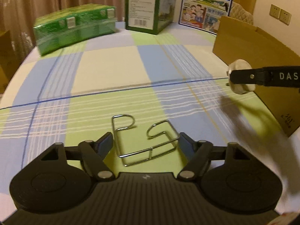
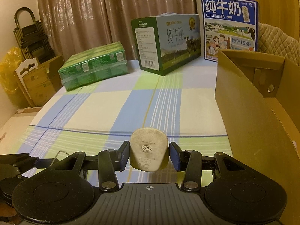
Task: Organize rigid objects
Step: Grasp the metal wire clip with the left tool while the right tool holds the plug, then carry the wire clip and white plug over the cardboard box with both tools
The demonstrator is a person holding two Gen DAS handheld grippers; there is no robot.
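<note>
Clearly, two steps run at the same time. The right gripper [image 2: 149, 154] pinches a beige fused plug [image 2: 149, 149] between its blue pads and holds it above the checked cloth [image 2: 105, 101], just beside the front wall of the open cardboard box [image 2: 249, 112]. In the left wrist view the same plug [image 1: 241, 65] hangs clear of the cloth, near the box [image 1: 253, 48]. To finish this step well, I think the hand should lift the plug over the wall before it moves sideways, keep the pinch firm, and spread the jaws only when the plug is low inside the box.

The left gripper [image 1: 145, 143] is spread, with a bent wire rack [image 1: 144, 140] lying on the cloth between its fingers. The right finger seems to touch the wire, the left one seems just apart; nothing is gripped. The wire is thin and springy, so a good grip probably takes the two parallel bars together, low and centred, so that the rack does not twist or slip out.

Counted: one plug, one wire rack, one brown open box, two grippers. At the far edge stand one green shrink-wrapped pack [image 2: 93, 67], one green milk carton case [image 2: 165, 45] and one blue milk case [image 2: 229, 28]. What lies inside the brown box I cannot tell.
</note>
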